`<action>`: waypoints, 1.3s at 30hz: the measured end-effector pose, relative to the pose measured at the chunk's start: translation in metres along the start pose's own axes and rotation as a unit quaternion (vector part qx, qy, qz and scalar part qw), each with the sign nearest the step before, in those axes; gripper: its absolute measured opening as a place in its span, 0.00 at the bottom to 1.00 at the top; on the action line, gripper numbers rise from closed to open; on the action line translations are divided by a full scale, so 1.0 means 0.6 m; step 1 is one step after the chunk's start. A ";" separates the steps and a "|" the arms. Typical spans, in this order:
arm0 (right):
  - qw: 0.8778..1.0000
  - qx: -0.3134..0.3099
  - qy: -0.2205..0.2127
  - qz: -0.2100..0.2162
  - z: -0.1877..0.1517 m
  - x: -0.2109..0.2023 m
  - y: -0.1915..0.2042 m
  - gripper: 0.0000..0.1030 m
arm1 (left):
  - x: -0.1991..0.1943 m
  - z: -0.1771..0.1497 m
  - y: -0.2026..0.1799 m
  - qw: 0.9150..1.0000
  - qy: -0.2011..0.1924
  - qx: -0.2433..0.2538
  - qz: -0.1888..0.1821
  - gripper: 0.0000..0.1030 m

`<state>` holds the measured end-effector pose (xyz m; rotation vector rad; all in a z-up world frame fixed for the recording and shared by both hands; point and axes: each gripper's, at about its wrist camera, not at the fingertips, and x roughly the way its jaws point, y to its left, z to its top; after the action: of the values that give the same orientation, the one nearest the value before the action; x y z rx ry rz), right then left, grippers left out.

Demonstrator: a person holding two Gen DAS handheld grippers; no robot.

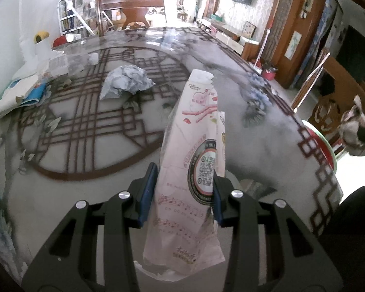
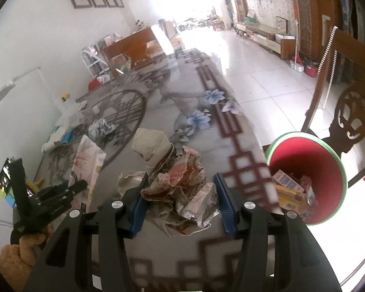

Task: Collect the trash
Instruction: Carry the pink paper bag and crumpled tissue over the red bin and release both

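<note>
Pinching a pink printed paper wrapper [image 1: 194,150] between its blue pads, the left gripper [image 1: 185,189] holds it upright over the patterned table [image 1: 85,146]; the wrapper's torn top points away from the camera, its lower end hangs toward the lens. Left wrist view only: crumpled blue-white paper ball [image 1: 126,82] lying further out on the table w/ nothing near it, plus a wooden chair [image 1: 131,9] at the far edge. The right gripper [image 2: 180,202] is clamped on a crumpled wad of red-printed paper and foil [image 2: 180,185], held above the table's near edge. Right wrist view only: red bin w/ green rim [image 2: 309,165] just beside the table's right edge, boxes already inside; the left gripper w/ its wrapper appears at far left. The bin's rim shows only as a sliver in the left wrist view.
</note>
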<state>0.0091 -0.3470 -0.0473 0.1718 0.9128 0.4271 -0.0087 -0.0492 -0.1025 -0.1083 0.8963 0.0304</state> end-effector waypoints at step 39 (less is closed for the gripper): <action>0.983 0.172 -0.036 -0.054 -0.045 -0.068 -0.277 0.50 | 0.062 0.095 -0.375 0.977 0.025 0.094 -0.191 0.38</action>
<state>0.0131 -0.5156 -0.0877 0.4488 0.9142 0.1581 0.0752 -0.2677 -0.0777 -0.1029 0.9127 -0.4173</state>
